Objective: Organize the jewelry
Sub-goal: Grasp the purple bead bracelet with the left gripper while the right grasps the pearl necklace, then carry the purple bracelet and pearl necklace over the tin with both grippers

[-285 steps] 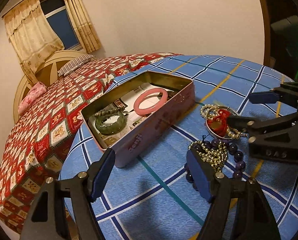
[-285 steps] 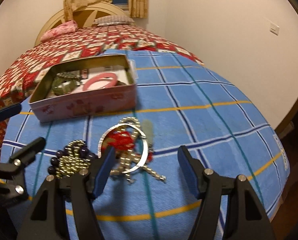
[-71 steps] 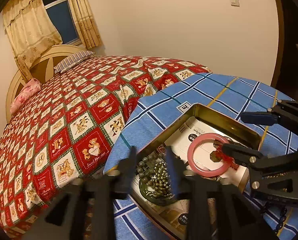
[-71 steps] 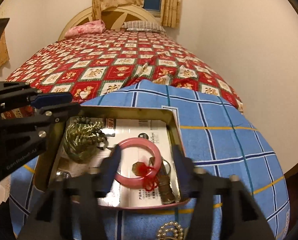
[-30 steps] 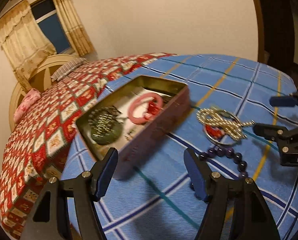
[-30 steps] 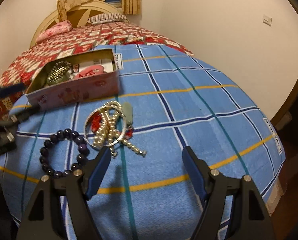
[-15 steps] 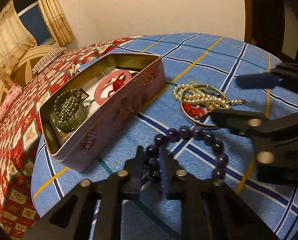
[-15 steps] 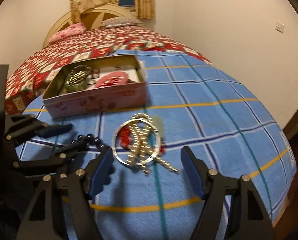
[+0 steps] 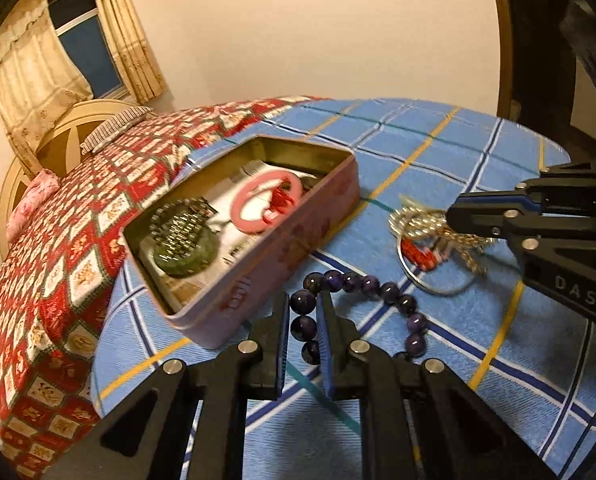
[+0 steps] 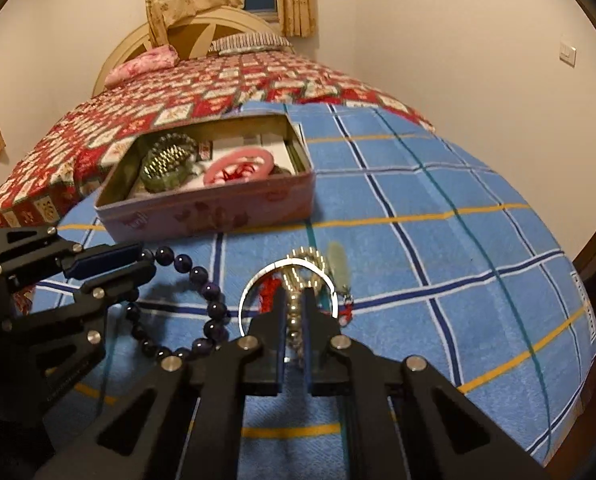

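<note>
My left gripper [image 9: 303, 312] is shut on the purple bead bracelet [image 9: 382, 292], which lies on the blue checked tablecloth [image 9: 458, 360]; it also shows in the right wrist view [image 10: 212, 312]. My right gripper [image 10: 294, 300] is shut on the pearl bead strand [image 10: 294, 312] that lies tangled with a silver bangle [image 10: 258, 280] and a red charm [image 10: 268, 290]. The pink tin [image 9: 266, 264] stands open behind them and holds a pink bangle [image 9: 266, 208], a green bangle [image 9: 186, 260] and gold beads.
The round table's edge drops off close on the left and front. A bed with a red patterned quilt [image 10: 178, 100] stands beyond the table. A pale green pendant [image 10: 338, 264] lies beside the silver bangle.
Both grippers have closed: the left on the purple bracelet, the right on the pearl strand. Half a second ago the right gripper was open above the pile.
</note>
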`<state>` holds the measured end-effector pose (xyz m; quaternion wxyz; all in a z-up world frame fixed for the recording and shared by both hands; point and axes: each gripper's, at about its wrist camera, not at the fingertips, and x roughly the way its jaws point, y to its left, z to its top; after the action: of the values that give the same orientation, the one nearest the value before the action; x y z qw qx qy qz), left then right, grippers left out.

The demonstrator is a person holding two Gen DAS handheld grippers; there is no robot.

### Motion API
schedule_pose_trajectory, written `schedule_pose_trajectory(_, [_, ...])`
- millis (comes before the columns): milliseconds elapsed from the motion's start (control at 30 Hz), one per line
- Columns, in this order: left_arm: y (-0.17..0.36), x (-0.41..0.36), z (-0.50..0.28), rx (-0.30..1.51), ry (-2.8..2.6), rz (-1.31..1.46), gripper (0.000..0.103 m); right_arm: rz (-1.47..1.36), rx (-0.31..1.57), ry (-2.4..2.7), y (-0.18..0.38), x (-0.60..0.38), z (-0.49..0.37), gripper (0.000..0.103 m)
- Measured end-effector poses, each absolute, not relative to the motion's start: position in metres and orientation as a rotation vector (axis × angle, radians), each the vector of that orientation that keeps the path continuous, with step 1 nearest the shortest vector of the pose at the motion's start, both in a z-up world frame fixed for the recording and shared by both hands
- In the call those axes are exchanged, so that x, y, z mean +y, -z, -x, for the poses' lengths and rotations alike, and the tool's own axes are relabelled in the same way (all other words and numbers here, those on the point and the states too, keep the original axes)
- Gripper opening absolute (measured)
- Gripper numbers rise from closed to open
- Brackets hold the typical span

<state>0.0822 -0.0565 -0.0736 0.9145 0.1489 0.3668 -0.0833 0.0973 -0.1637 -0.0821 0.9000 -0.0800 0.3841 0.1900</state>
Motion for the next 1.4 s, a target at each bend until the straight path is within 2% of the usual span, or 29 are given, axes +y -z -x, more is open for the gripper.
schedule_pose_trajectory(600, [0.008,-0.018,-0.080,0.639,0.097,-0.260,0.013,0.108,0.648,-0.440,0.022,-0.162,-0.086,0.009])
schedule_pose_trajectory(900, [-0.017,0.001,-0.087,0.595,0.063,-0.275,0.013,0.128,0.632,-0.447,0.011,-0.158,-0.093,0.009])
schedule_pose_trajectory(1400, [-0.025,0.020,-0.123,0.602,0.015,-0.308,0.013,0.182,0.601,-0.465,-0.003,-0.140,-0.118,0.009])
